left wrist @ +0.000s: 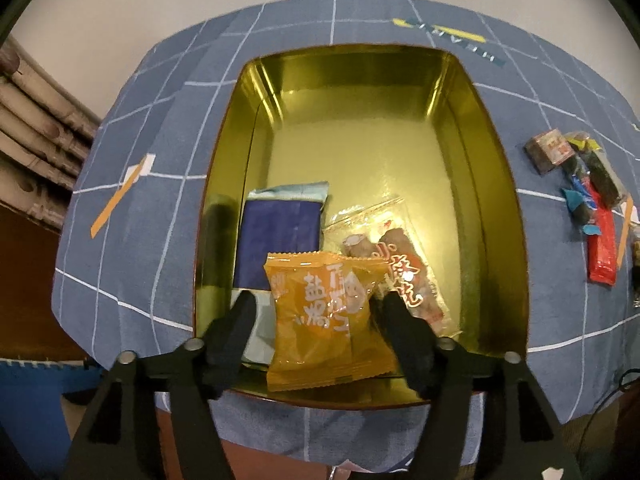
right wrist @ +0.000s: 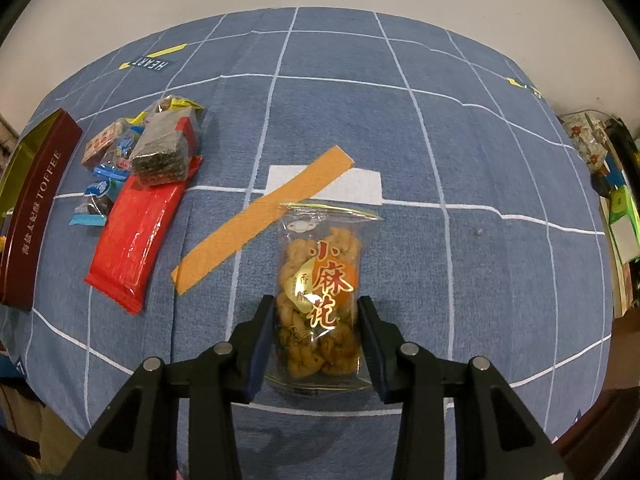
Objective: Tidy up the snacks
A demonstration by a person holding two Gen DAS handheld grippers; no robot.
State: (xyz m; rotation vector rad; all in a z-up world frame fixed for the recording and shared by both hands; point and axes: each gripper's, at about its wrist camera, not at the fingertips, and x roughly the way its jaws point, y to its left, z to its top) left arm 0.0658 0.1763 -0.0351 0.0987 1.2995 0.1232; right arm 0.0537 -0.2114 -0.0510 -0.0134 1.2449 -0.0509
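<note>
- while the left claw [left wrist: 318, 304] hangs over the near end of the gold-lined tin [left wrist: 500, 184], its fingers [left wrist: 240, 320] sit on either side of an orange snack packet [left wrist: 324, 320]; whether they actually pinch it or only flank it, i cannot tell.
- inside the tin, a dark blue packet [left wrist: 280, 236] lies at the near left, and a clear packet with red lettering [left wrist: 400, 268] lies just beside it on the right; the far half of the tin floor is bare gold.
- the tin stands on a tabletop under a blue grid-patterned cloth [left wrist: 140, 184].
- in the right wrist view, the right claw [right wrist: 318, 320] is clenched on a clear bag of twisted fried dough [right wrist: 320, 292], its pads pressing both sides of the lower half.
- that bag lies on the cloth, its top edge touching an orange stripe [right wrist: 264, 216] printed there.
- to the left, a red wrapper [right wrist: 140, 232] lies with a dark seaweed pack [right wrist: 162, 156] resting on its far end, small blue-wrapped candies [right wrist: 96, 196] just beside.
- the tin's maroon outer wall reads "toffee".
</note>
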